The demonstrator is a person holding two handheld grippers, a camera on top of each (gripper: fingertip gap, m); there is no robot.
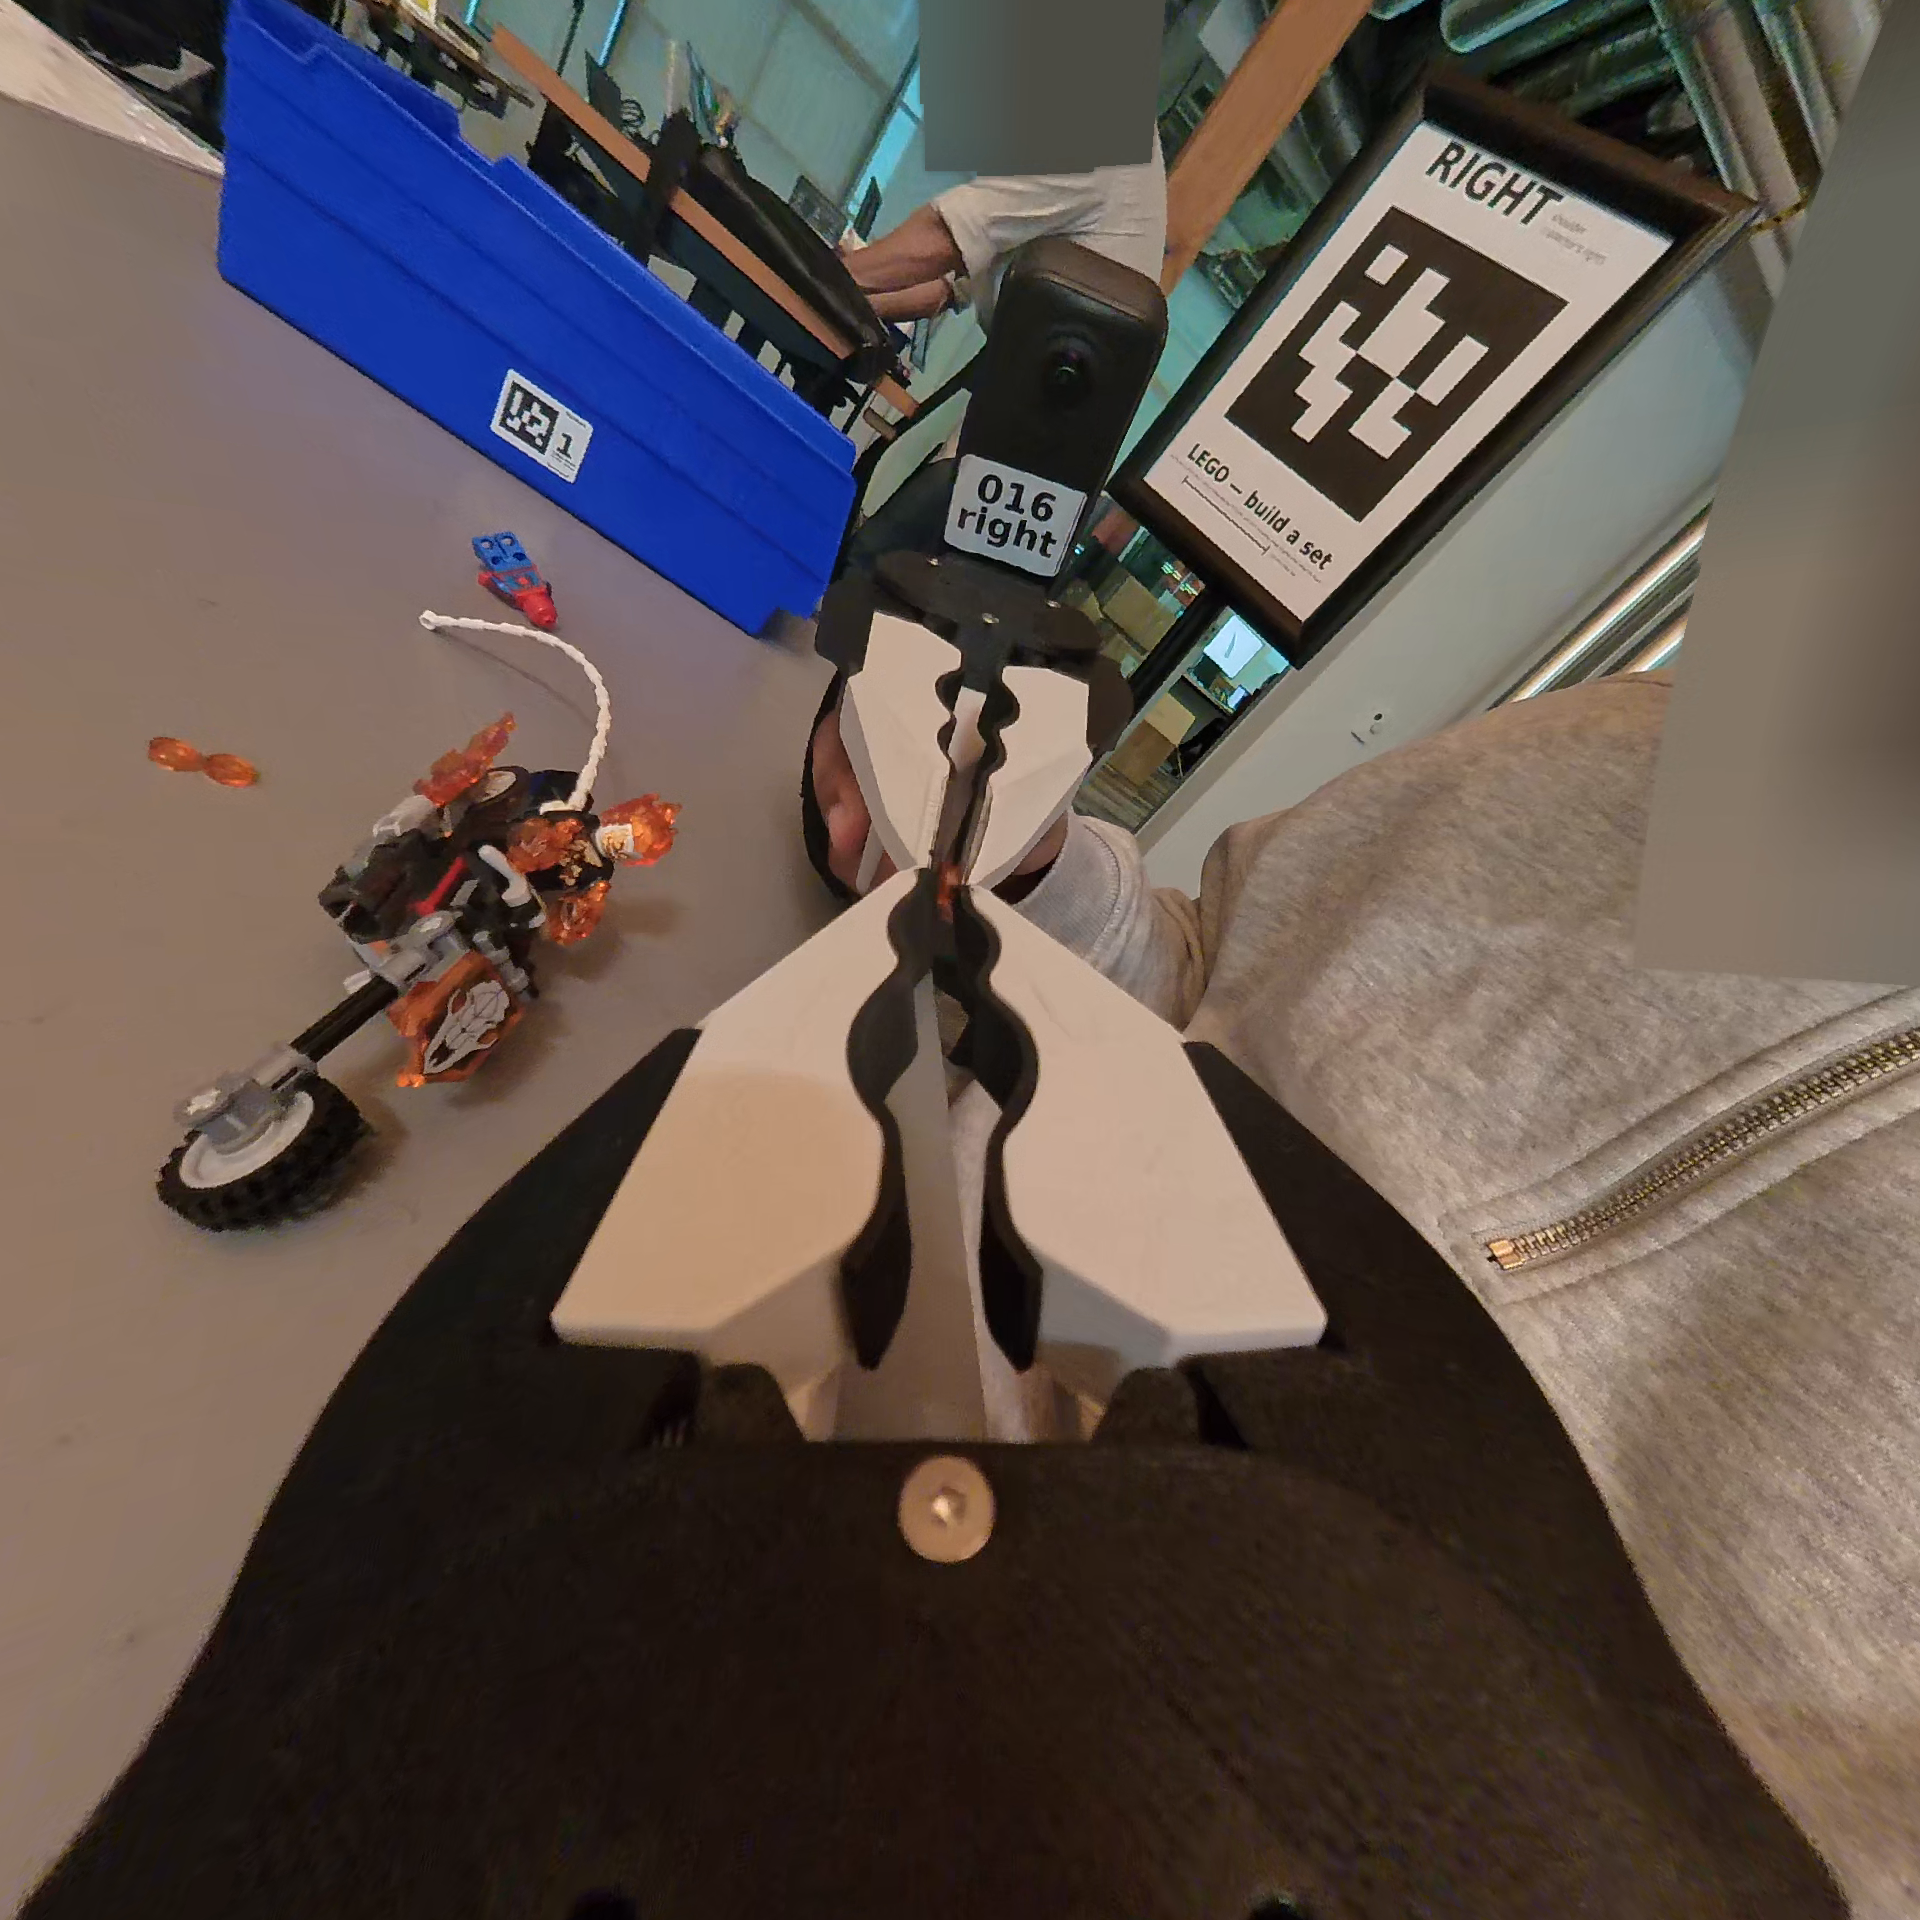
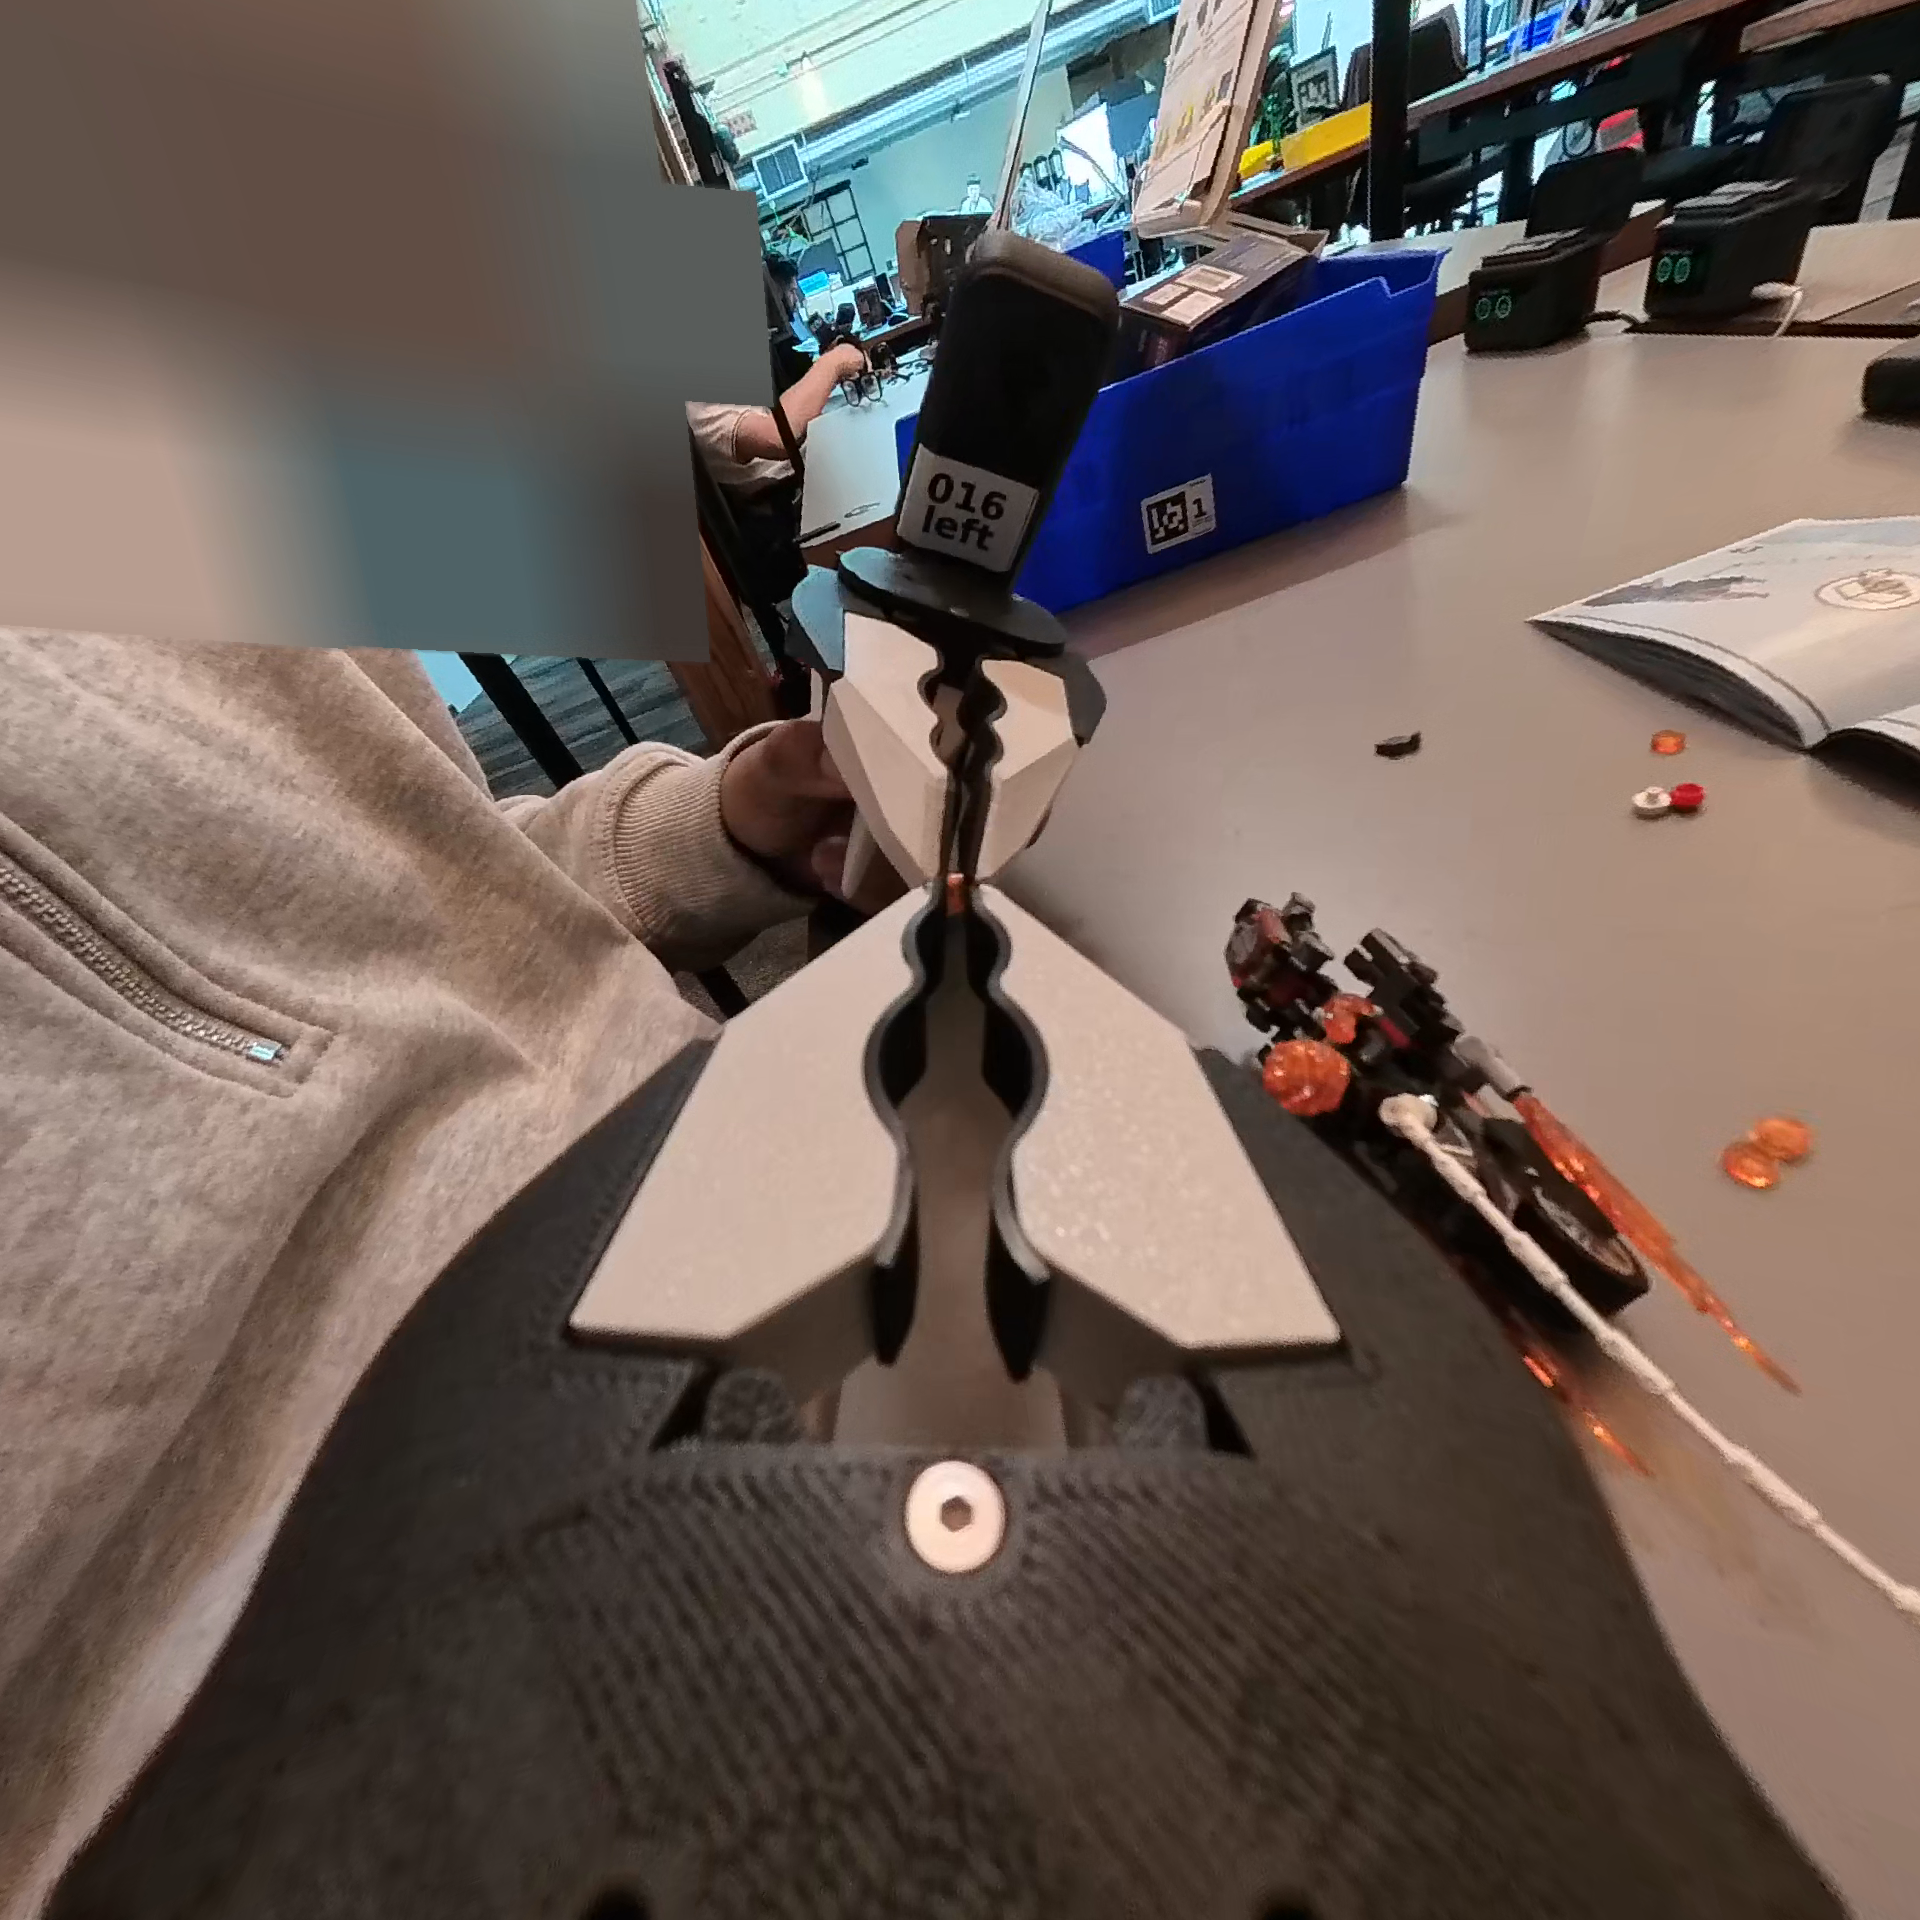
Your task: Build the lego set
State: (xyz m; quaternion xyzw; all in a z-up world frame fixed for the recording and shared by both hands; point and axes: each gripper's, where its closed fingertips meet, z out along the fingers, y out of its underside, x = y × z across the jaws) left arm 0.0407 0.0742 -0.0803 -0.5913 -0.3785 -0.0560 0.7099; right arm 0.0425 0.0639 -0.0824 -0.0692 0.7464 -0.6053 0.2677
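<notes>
My left gripper [image 1: 940,885] and my right gripper [image 2: 954,896] meet tip to tip in mid-air in front of a grey hoodie. Both are shut, and a small transparent orange piece [image 1: 945,894] is pinched where the tips meet; it also shows in the right wrist view [image 2: 956,891]. The right gripper [image 1: 954,857] faces the left camera, and the left gripper [image 2: 961,862] faces the right camera. The black and orange lego motorbike with a flame-headed rider [image 1: 416,935] lies on the grey table, to the left in the left wrist view and to the right in the right wrist view [image 2: 1434,1101]. A white chain [image 1: 594,707] rises from it.
Two loose orange round pieces [image 1: 203,761] [image 2: 1766,1153] lie near the bike. A small blue and red build [image 1: 514,577] lies before a blue bin [image 1: 468,312]. An open booklet [image 2: 1766,644], red and white studs [image 2: 1668,798] and a black piece [image 2: 1397,743] lie farther off. A framed sign [image 1: 1403,364] stands behind.
</notes>
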